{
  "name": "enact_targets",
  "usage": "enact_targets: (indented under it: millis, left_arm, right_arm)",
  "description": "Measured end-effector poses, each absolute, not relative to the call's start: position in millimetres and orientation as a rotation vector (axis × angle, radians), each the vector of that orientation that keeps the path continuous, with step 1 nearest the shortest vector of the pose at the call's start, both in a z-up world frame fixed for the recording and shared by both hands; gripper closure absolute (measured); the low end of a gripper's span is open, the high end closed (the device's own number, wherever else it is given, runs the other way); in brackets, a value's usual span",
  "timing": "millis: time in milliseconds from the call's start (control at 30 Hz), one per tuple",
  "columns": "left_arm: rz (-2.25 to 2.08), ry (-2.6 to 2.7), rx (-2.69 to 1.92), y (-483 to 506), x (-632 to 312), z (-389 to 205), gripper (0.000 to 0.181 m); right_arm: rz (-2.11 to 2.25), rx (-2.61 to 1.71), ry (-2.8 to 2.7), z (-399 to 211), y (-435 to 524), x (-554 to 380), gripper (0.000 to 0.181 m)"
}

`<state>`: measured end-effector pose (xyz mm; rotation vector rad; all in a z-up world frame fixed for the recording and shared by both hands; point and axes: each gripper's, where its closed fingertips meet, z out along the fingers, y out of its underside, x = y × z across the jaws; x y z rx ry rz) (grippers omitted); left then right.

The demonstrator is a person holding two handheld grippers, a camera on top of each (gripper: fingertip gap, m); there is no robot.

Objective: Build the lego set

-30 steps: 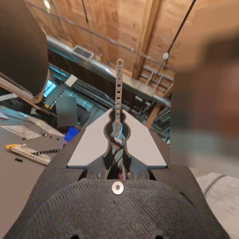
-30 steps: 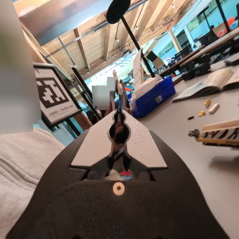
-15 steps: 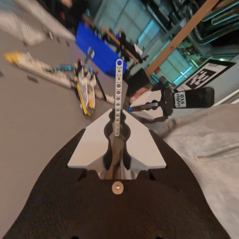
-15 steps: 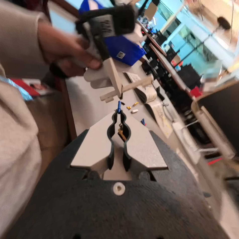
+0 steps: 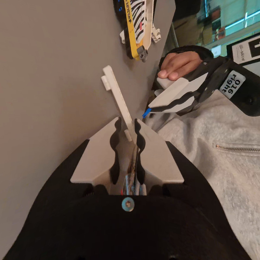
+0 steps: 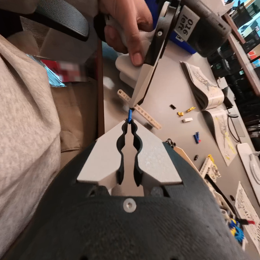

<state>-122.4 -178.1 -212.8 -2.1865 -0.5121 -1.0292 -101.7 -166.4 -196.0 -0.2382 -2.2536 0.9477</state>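
left gripper point(image 5: 127, 121) is clamped on the white beam point(image 5: 117, 97), right gripper point(image 6: 129, 122) is pinching a blue pin point(image 6: 130, 116) whose tip sits right by the beam

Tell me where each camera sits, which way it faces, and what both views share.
Left wrist view: on the left hand-held gripper, looking along its fingers at the long white holed lego beam it grips, over the grey table.
Right wrist view: on the right hand-held gripper, pinching a small blue lego pin.
Shared: beam, pin, each other's gripper, the person's grey sweatshirt.
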Motion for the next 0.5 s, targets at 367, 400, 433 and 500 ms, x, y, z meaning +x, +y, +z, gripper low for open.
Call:
enact_targets:
  millis: [367,400,433,500]
  left_arm:
    - [-0.613,-0.395,-2.193,-189,-106,-186,0.144]
    - [-0.533,-0.392,-2.219,-190,-101,-192,0.143]
    - [-0.447,-0.401,-2.251,-193,-100,-199,0.143]
    - [-0.315,-0.439,-2.265,-196,-102,-207,0.143]
  right_arm:
    - [0.983,-0.325,-2.316,-200,-159,-107,0.178]
    - [0.996,-0.338,-2.316,-200,-159,-108,0.179]
    - [1.013,-0.354,-2.315,-199,-159,-109,0.179]
    - [1.045,-0.383,-2.312,-199,-160,-111,0.178]
